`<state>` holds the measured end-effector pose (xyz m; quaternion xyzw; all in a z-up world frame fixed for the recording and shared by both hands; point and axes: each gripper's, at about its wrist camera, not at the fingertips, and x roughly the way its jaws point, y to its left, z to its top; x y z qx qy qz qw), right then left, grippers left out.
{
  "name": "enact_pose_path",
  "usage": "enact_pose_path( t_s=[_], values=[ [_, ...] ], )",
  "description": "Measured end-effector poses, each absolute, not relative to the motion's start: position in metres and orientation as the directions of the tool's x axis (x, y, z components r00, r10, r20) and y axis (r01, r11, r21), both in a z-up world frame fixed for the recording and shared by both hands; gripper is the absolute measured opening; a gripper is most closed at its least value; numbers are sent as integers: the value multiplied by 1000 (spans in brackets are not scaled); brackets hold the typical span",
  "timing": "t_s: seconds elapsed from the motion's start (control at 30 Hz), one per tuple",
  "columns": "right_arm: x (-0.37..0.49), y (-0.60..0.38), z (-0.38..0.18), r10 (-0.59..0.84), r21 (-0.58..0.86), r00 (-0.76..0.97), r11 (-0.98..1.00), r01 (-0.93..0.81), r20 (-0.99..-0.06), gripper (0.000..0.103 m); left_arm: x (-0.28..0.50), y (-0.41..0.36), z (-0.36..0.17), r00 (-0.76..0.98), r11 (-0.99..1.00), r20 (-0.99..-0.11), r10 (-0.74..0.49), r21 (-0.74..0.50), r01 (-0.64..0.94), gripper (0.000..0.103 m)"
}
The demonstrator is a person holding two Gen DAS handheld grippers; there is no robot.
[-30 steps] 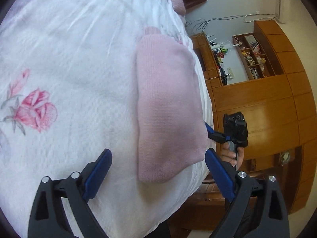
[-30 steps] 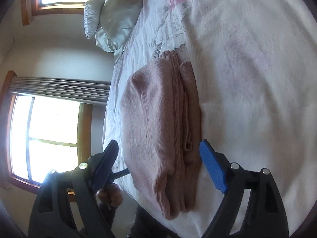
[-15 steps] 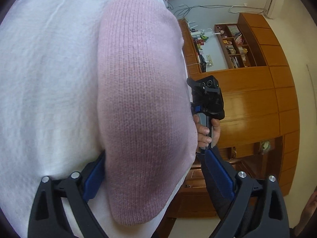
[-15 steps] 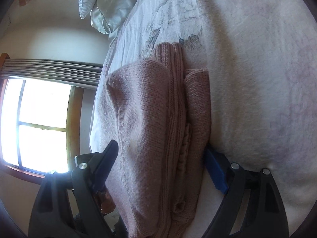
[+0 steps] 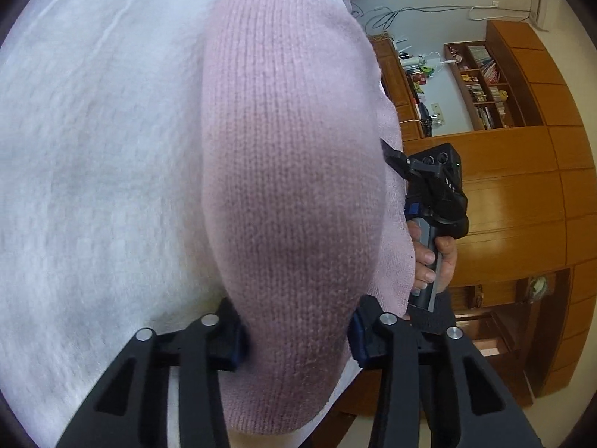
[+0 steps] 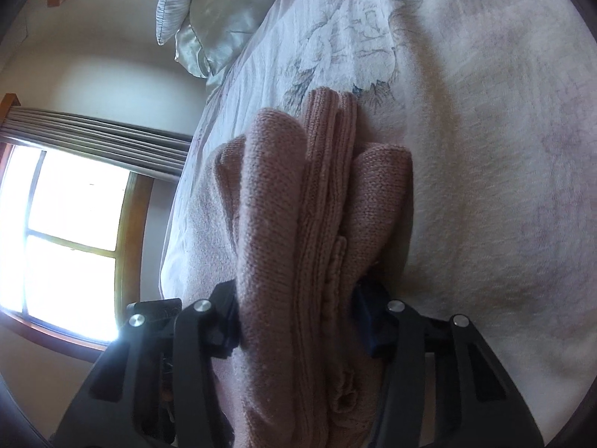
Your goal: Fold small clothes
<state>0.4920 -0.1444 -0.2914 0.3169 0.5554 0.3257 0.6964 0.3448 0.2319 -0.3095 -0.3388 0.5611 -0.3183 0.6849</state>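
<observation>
At the bed's (image 5: 93, 186) edge, my left gripper (image 5: 294, 330) pinches one end of the folded pink knit (image 5: 291, 171); it feels soft, thick and light. From the right, my right gripper (image 6: 294, 321) clamps the stacked layers, the best hold to stop slumping.

The pink knit garment (image 5: 291, 171) is soft, matt wool-like cloth with fine ribbing, and its stacked folds show coarser cable-like rows in the right wrist view. It lies on a white bedspread (image 5: 93, 156) of rough, nubbly matt fabric (printed with faded flowers), near a pillow (image 6: 212, 18) of satiny, faintly shiny cloth. The cabinets (image 5: 522, 201) are glossy varnished wood, while both grippers' frames are matt black plastic with bright metal rivets.
</observation>
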Motion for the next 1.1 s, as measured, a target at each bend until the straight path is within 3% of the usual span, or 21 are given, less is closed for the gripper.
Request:
enact_pose_path(
  t_s=[0.17,0.43,0.57,0.63,0.73,0.87,0.97,1.1],
  values=[
    [484,-131,-265,817,815,203,567,-119,-539,44,340,247,-273,199,598,-574,-795,-795,98,33],
    [472,-49,-229,872,846,149,489,-215,-466,44,302,334,-209,306,660,-600,-739,-736,151,33],
    [467,11,-240,899,868,88,438,-232,-430,44,270,387,-213,360,669,-599,-716,-736,105,33],
    [465,34,-260,888,864,66,459,-207,-456,46,258,405,-240,349,661,-605,-715,-749,56,33],
    [461,57,-293,818,809,26,572,-137,-574,65,247,418,-292,301,669,-660,-688,-738,-91,51],
    [452,39,-267,799,779,89,600,-180,-595,74,221,439,-295,368,601,-595,-715,-792,-111,76],
    [451,22,-230,786,752,186,618,-228,-590,73,205,469,-272,484,651,-609,-629,-752,-102,80],
    [462,43,-227,735,698,166,677,-233,-658,58,209,483,-244,537,639,-554,-636,-768,-35,80]
  ],
)
